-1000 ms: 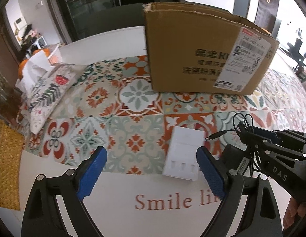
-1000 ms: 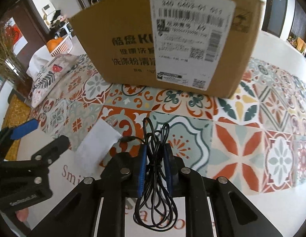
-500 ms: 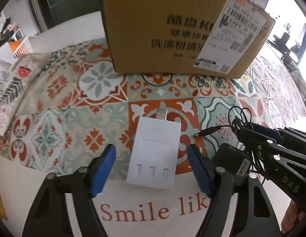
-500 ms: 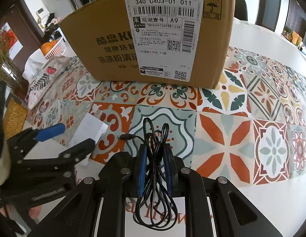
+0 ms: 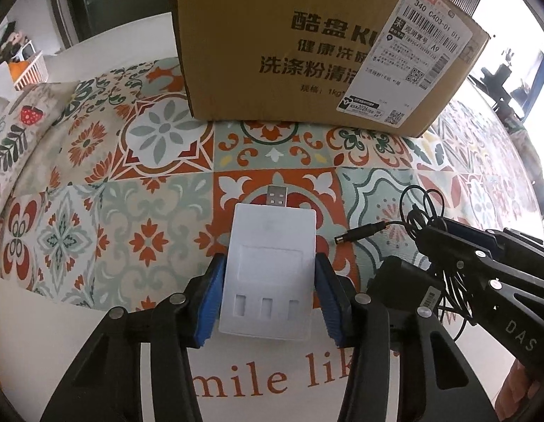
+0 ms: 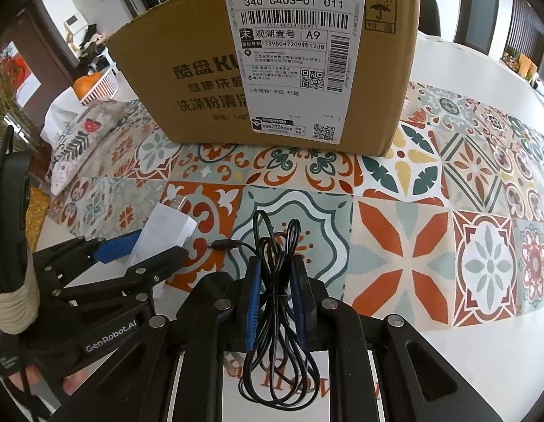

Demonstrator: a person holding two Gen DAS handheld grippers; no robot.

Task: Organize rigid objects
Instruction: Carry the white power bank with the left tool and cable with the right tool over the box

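A flat white USB charger [image 5: 272, 246], plug pointing away, lies on the patterned tablecloth [image 5: 148, 232]. My left gripper [image 5: 270, 263] points steeply down at it. Its jaws are closing, and the blue pads [image 5: 212, 295] touch the charger's two long sides. In the right wrist view the same charger [image 6: 166, 228] sits between the left gripper's [image 6: 145, 246] fingers. My right gripper [image 6: 275, 267] is shut on a coiled black cable [image 6: 275, 302], whose barrel plug [image 6: 222, 245] sticks out to the left. Its black adapter block [image 5: 402, 281] hangs beside the right gripper [image 5: 426, 232].
A large cardboard box [image 5: 289, 52] with a shipping label stands just behind the charger, its top open in the earlier view. A leaf-print cushion [image 5: 11, 133] and a white basket of oranges [image 6: 96, 84] lie far left. White table with orange lettering [image 5: 254, 383] is nearest me.
My left gripper came down and in over the white charger, and its jaws narrowed from wide apart to touching its sides. The right gripper kept still with the cable.
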